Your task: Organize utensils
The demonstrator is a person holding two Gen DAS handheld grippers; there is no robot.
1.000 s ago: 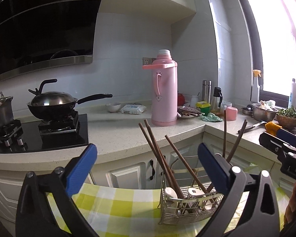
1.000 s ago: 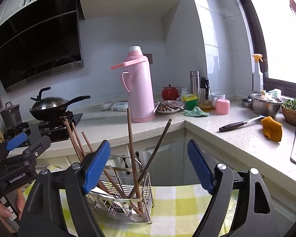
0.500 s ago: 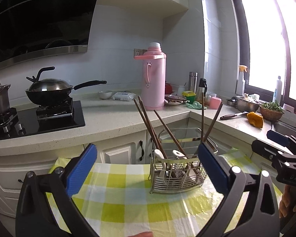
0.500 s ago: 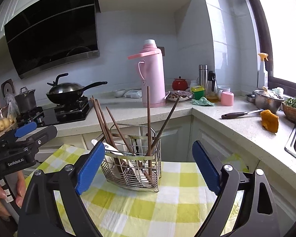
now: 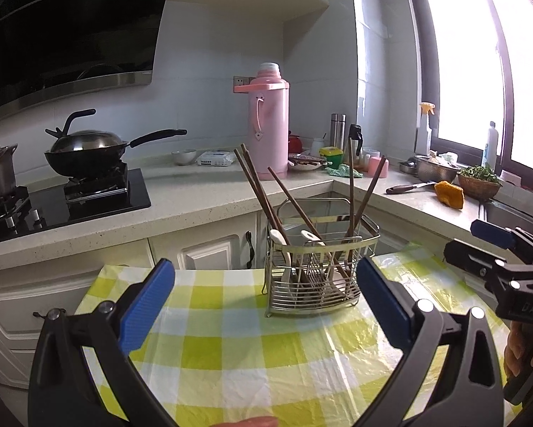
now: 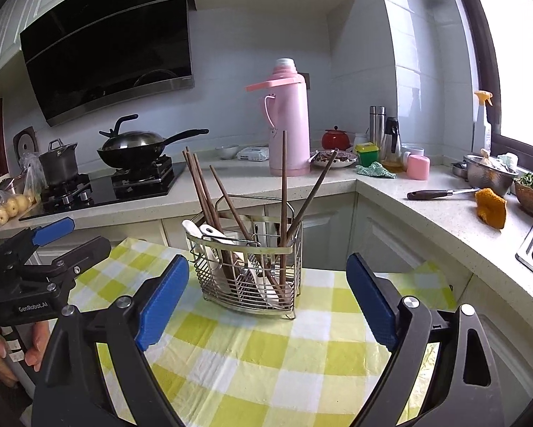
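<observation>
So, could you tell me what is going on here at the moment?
A person holds a gripper in each hand over a table with a yellow checked cloth. The left gripper and right gripper are both open and empty, aimed at a wire utensil caddy. It holds brown chopsticks and white spoons. Nothing is grasped yet.

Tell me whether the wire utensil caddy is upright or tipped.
Upright: the wire caddy stands flat on the checked cloth, chopsticks pointing upward.
</observation>
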